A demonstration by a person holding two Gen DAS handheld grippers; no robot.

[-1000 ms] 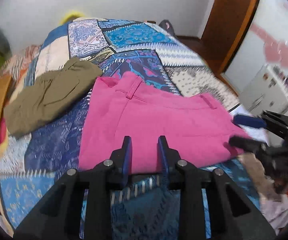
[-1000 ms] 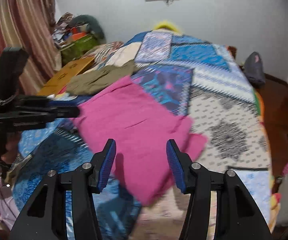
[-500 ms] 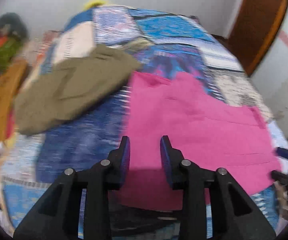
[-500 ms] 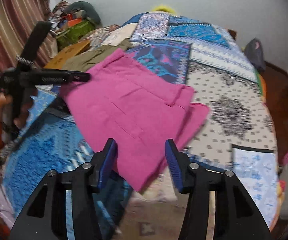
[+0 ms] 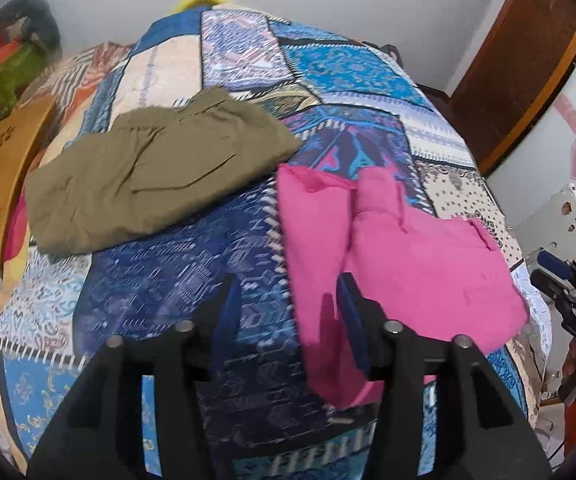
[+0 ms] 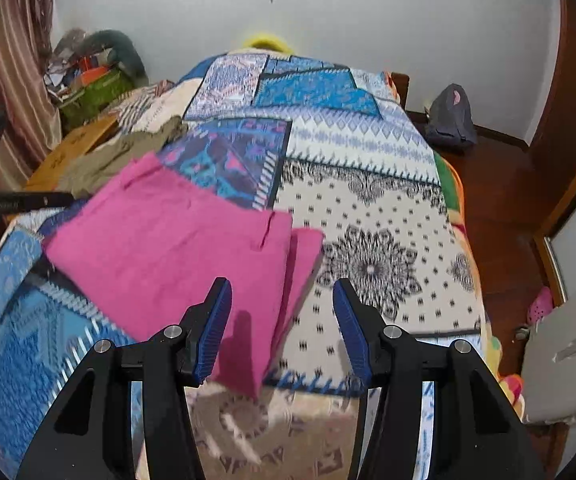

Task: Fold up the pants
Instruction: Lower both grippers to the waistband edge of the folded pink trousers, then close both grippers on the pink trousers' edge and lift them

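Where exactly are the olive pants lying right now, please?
In the left wrist view, the olive pants lie on the patchwork bedspread, up and left of the pink pants, apart from them.

The near corner of the pink pants (image 5: pixel 399 264) is hidden behind the left gripper (image 5: pixel 289 312). At the right frame edge the right gripper (image 5: pixel 567 280) is cut off. Clutter (image 6: pixel 88 68) at upper left is too blurred to identify.

Folded pink pants (image 5: pixel 399 256) lie on the quilted bed (image 5: pixel 176 280), beside olive pants (image 5: pixel 148 176). The open left tool (image 5: pixel 288 312) hovers over their near edge.
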